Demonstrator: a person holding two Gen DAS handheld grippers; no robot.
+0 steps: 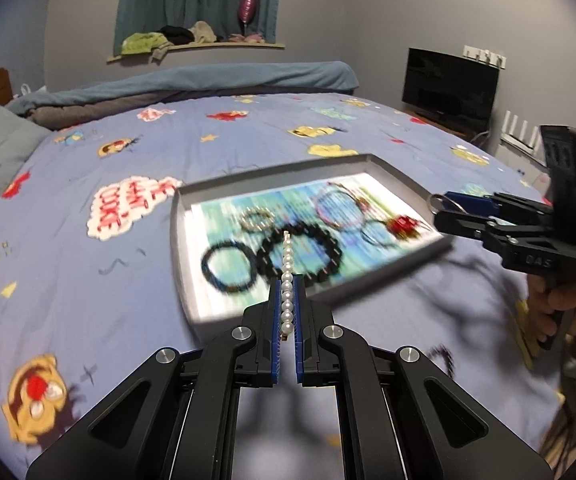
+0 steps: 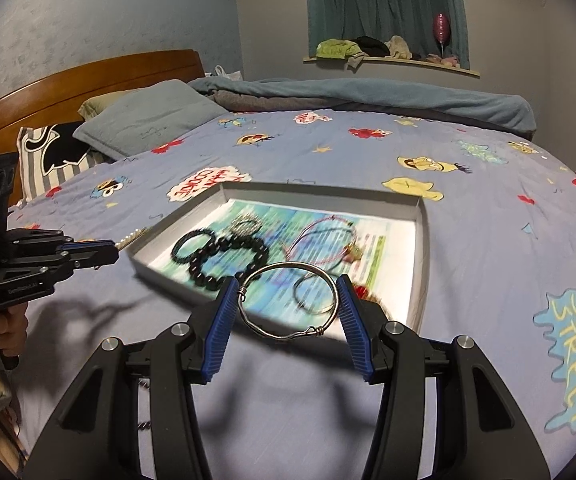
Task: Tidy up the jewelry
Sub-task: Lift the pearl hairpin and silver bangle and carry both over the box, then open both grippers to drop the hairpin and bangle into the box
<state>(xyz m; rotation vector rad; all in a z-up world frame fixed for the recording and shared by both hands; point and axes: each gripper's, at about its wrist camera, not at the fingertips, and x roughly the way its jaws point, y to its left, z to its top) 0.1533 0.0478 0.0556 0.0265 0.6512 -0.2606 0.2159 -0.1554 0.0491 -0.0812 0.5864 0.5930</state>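
Note:
A shallow grey tray [image 1: 182, 236] [image 2: 420, 248] lies on the bed, holding several bracelets: black bead bracelets [image 1: 228, 268] [image 2: 208, 264], a pink cord bracelet [image 1: 338, 210] [image 2: 324, 236] and a red charm [image 1: 404, 226]. My left gripper [image 1: 287, 280] is shut on a white pearl strand [image 1: 287, 280] that sticks forward over the tray's near edge; the strand also shows in the right wrist view [image 2: 130, 238]. My right gripper [image 2: 288, 284] is shut on a silver wire bangle [image 2: 288, 300] held between its blue pads [image 2: 224, 320], just above the tray's near side.
The bed has a blue cartoon-print sheet [image 1: 128, 160] [image 2: 488, 280], with pillows [image 2: 144, 120] and a rolled blanket [image 2: 368, 96] at the far side. A TV [image 1: 450, 88] stands at the right. The right gripper [image 1: 440, 208] hovers by the tray's right edge.

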